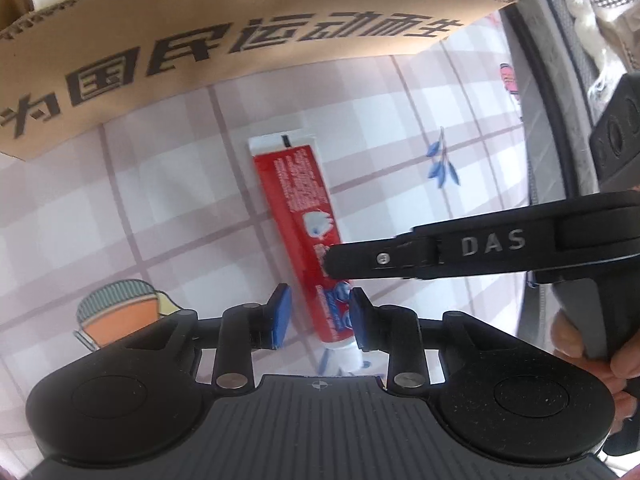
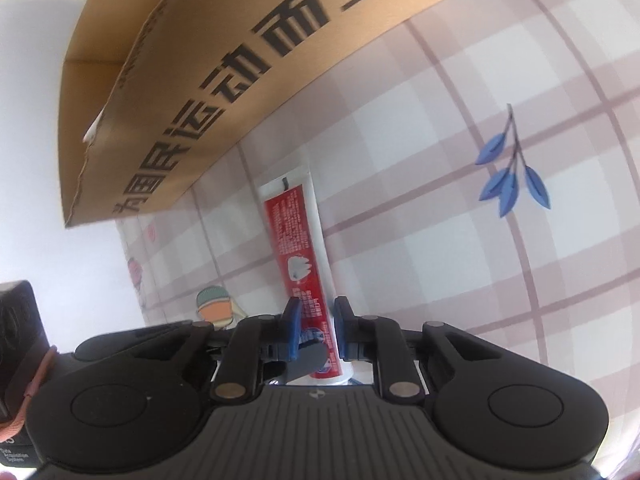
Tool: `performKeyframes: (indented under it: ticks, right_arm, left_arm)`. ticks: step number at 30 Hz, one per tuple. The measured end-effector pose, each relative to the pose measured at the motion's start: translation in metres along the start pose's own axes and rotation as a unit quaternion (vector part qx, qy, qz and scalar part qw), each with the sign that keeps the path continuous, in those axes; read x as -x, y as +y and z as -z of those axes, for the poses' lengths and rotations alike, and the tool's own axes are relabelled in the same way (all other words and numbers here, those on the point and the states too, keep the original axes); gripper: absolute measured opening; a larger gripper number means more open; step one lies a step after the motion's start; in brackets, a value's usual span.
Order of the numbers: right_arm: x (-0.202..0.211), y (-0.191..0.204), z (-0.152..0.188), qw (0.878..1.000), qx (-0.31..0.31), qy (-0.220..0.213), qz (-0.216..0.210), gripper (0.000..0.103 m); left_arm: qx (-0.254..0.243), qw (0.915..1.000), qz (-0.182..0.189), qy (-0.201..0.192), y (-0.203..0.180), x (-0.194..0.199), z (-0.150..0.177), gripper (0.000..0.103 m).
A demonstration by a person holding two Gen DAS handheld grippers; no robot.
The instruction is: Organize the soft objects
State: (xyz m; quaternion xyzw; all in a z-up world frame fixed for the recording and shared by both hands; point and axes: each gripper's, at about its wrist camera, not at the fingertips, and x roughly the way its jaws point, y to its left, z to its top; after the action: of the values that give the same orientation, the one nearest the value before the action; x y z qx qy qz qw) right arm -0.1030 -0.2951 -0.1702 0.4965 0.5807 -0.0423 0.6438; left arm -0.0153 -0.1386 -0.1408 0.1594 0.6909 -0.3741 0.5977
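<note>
A red and white toothpaste tube (image 1: 304, 216) lies flat on the checked tablecloth, its cap end towards me. My left gripper (image 1: 320, 316) hangs over the cap end with its blue pads astride the tube. The right pad touches the tube's edge, while cloth shows between the left pad and the tube, so it stands open. My right gripper (image 2: 317, 328) has its blue pads against both sides of the tube (image 2: 298, 240) near the cap, shut on it. One of the right gripper's fingers (image 1: 400, 258) reaches in from the right across the tube.
A brown cardboard box (image 1: 240, 40) with black print stands just beyond the tube, with packets inside; its near wall (image 2: 240, 80) leans over the tube's far end. A hand (image 1: 580, 340) holds the right gripper. The table edge (image 1: 540, 140) runs along the right.
</note>
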Motion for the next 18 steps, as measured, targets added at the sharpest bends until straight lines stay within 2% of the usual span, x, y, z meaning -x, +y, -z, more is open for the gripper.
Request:
performKeyframes:
  ticks: [2, 4, 6, 7, 9, 10, 11, 15, 18]
  right_arm:
    - [0.001, -0.004, 0.001, 1.000, -0.018, -0.006, -0.004, 0.021]
    - [0.004, -0.003, 0.002, 1.000, -0.020, -0.019, 0.007, 0.023]
    - [0.006, -0.001, 0.003, 0.999, -0.017, -0.030, 0.019, 0.024]
    - [0.006, 0.000, 0.004, 0.999, -0.016, -0.032, 0.021, 0.028]
    - [0.005, 0.005, 0.006, 0.999, -0.014, -0.037, 0.030, 0.042]
    - [0.006, 0.007, 0.008, 0.998, -0.013, -0.044, 0.035, 0.053]
    - [0.008, 0.010, 0.010, 0.998, -0.011, -0.052, 0.039, 0.056]
    - [0.019, 0.017, 0.019, 0.995, 0.000, -0.082, 0.052, 0.063]
    - [0.023, 0.019, 0.024, 0.993, -0.006, -0.097, 0.064, 0.063]
  left_arm:
    - [-0.007, 1.0000, -0.005, 0.000, 0.002, 0.001, -0.001, 0.037]
    - [-0.009, 0.9999, -0.014, 0.001, 0.003, 0.000, -0.003, 0.050]
    - [-0.009, 0.9997, -0.022, 0.002, 0.005, -0.001, -0.005, 0.056]
    - [-0.010, 0.9996, -0.025, 0.000, 0.006, 0.000, -0.005, 0.060]
    - [-0.015, 0.9994, -0.032, -0.002, 0.007, 0.000, -0.006, 0.064]
    - [-0.019, 0.9992, -0.034, -0.004, 0.008, 0.000, -0.006, 0.064]
    - [-0.024, 0.9992, -0.033, -0.004, 0.008, 0.001, -0.006, 0.064]
    - [-0.030, 0.9992, -0.025, -0.012, 0.013, 0.007, -0.004, 0.065]
    - [-0.048, 0.9984, -0.026, -0.019, 0.014, 0.013, -0.002, 0.065]
